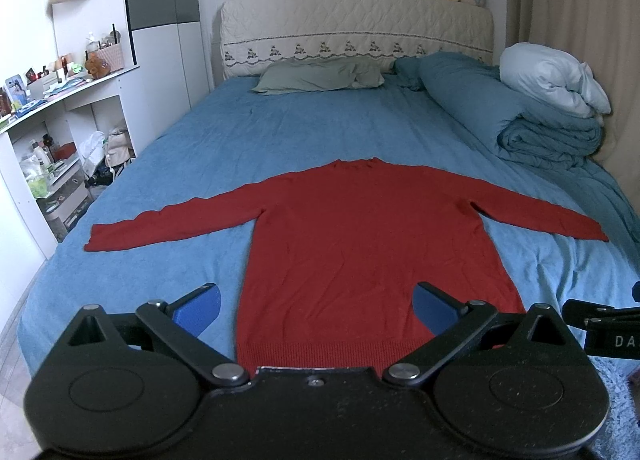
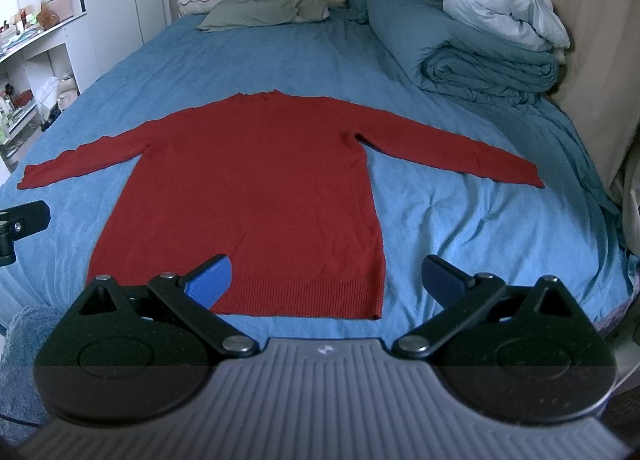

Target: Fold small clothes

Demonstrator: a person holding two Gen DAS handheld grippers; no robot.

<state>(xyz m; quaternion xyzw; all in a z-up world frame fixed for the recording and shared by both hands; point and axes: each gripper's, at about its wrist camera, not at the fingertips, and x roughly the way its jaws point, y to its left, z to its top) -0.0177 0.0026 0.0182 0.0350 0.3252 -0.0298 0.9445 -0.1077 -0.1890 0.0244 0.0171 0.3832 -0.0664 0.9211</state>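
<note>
Here the blue-sheeted bed point(image 1: 208, 148) carries a red knit long-sleeved sweater point(image 1: 352, 228) spread flat, collar far, ribbed hem nearest. Left gripper point(image 1: 316, 306) and right gripper point(image 2: 326, 280) both hover spread apart at the hem, empty.

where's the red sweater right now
The sweater lies flat mid-bed on the blue sheet in both views, sleeves spread, hem nearest the open grippers, neck toward the pillow.
</note>
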